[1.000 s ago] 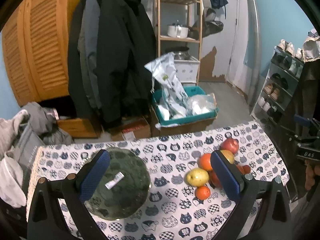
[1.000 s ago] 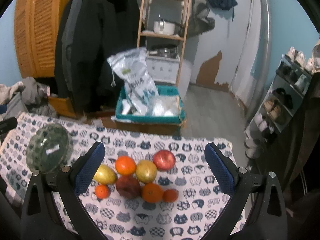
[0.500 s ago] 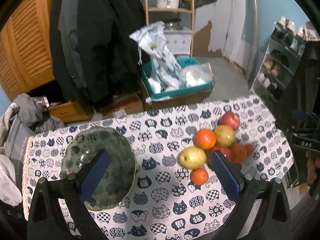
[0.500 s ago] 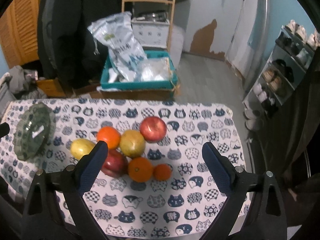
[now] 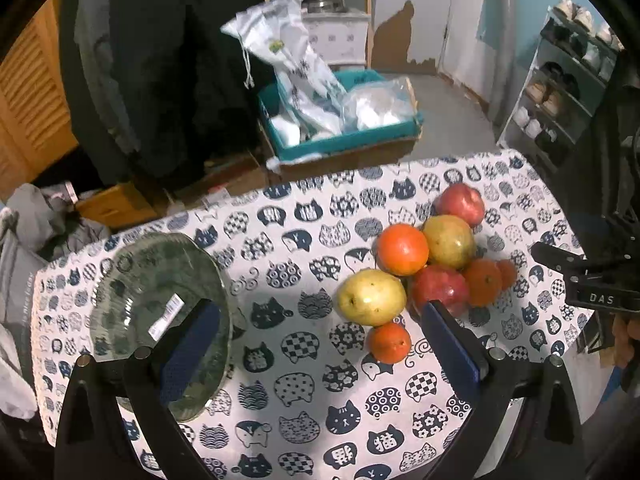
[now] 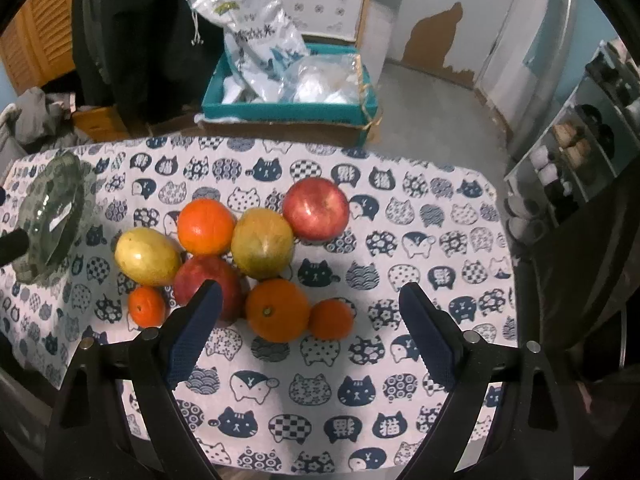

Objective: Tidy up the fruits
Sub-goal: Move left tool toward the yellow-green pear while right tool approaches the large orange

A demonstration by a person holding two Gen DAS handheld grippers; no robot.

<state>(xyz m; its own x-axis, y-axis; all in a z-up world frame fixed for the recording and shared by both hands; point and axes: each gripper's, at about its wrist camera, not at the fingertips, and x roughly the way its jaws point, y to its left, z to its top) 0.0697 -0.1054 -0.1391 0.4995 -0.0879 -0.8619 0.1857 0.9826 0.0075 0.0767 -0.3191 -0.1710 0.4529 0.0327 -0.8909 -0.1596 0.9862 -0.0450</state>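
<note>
Spreading wide and holding nothing, the left tongs (image 5: 320, 344) hover over the near part of the counter (image 5: 312, 408), whose cat-print cloth runs out of view under the black arms at the bottom edge. Its left blue pad overlaps the near rim of the green glass plate (image 5: 136, 280), hiding part of it, while its right pad covers the near side of the dark red apple (image 5: 440, 288). Between the pads and just beyond them lie the small orange (image 5: 389, 342) and the yellow fruit (image 5: 370, 297), touching each other. The right tongs (image 6: 308, 316) are likewise spread and empty; the left pad hides the near half of the dark red apple, and the orange (image 6: 277, 309) and the smaller tangerine (image 6: 331, 318) sit side by side in the gap, just past the tips. Farther on, the fruits form one tight cluster: a large orange (image 6: 206, 226), a yellow-green fruit (image 6: 262, 242) and, farthest right, a red apple (image 6: 316, 208). The plate lies well apart from the cluster at the counter's left, seen edge-on and partly cut off in the right wrist view. Beyond the counter's far edge a teal box (image 6: 288, 110) of plastic bags stands on the floor, with dark coats (image 5: 160, 60) hanging left of it, their tops cut off.
</note>
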